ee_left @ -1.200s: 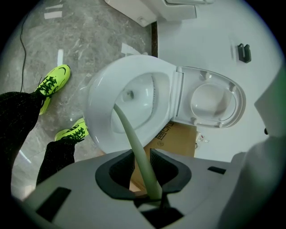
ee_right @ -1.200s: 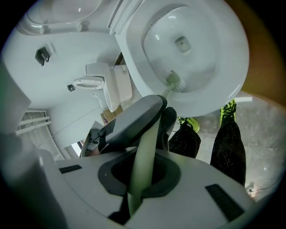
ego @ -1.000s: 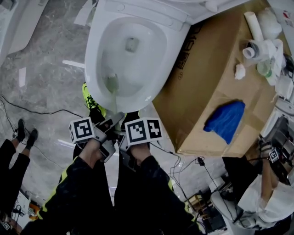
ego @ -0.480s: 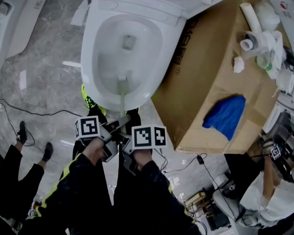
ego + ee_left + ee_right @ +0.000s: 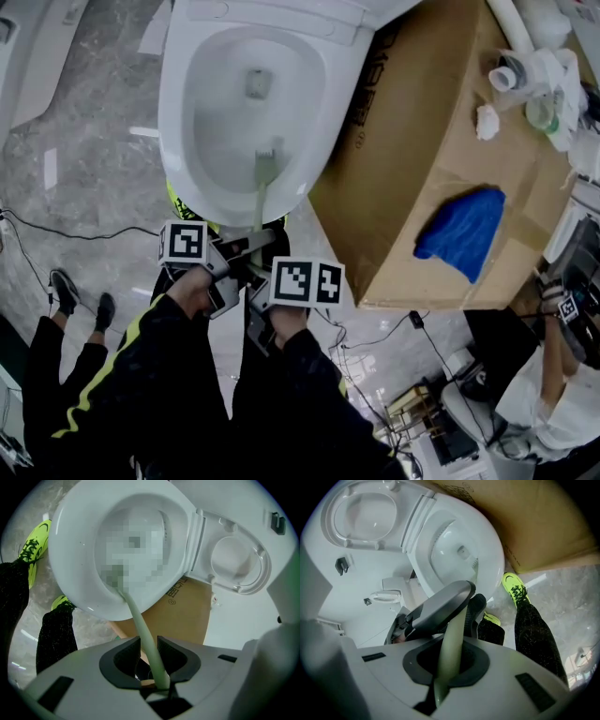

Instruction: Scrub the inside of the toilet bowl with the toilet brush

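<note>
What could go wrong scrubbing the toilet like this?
1. The left gripper and right gripper both clamp the brush by its thin handle, far from the head, so it might twist or slip.
2. The head sits near the front rim of the bowl; a hard stroke could flick drips onto the shoe or box close by.

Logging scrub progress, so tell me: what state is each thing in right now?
toilet brush: head inside the bowl, handle held by both tools.
left tool: shut on toilet brush.
right tool: shut on toilet brush.
toilet seat: raised.
blue cloth: crumpled on the cardboard box.
</note>
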Tool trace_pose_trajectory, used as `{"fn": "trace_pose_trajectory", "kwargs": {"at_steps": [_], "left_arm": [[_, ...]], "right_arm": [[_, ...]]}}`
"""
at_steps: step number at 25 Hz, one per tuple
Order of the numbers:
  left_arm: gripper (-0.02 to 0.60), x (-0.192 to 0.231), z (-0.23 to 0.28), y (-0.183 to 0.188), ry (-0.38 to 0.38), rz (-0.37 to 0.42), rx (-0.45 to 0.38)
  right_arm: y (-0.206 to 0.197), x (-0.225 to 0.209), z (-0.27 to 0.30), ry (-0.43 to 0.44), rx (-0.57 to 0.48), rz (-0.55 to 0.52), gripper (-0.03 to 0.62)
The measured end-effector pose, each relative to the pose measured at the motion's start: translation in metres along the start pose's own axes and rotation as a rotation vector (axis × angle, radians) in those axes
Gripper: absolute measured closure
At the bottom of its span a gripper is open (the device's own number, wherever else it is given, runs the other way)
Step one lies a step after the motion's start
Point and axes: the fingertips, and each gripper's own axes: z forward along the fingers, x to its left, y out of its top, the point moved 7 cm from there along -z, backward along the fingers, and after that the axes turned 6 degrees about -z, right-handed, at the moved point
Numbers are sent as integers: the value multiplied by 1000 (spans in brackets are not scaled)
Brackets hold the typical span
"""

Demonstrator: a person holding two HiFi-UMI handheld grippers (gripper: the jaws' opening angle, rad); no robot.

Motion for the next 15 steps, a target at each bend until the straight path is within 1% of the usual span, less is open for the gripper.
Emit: {"fn": "trace_pose_trajectory", "kwargs": {"at_steps": [4, 8, 15], "left_arm": [[474, -4, 7, 3, -4, -3, 47], [474, -8, 12, 8, 1, 13, 82], [474, -17, 27, 19, -13, 11, 127]], "right_arm": [[4, 0, -2, -4, -40, 14, 577], [10, 2, -4, -9, -84, 24, 577], [25, 1, -8, -22, -141, 25, 577]]}}
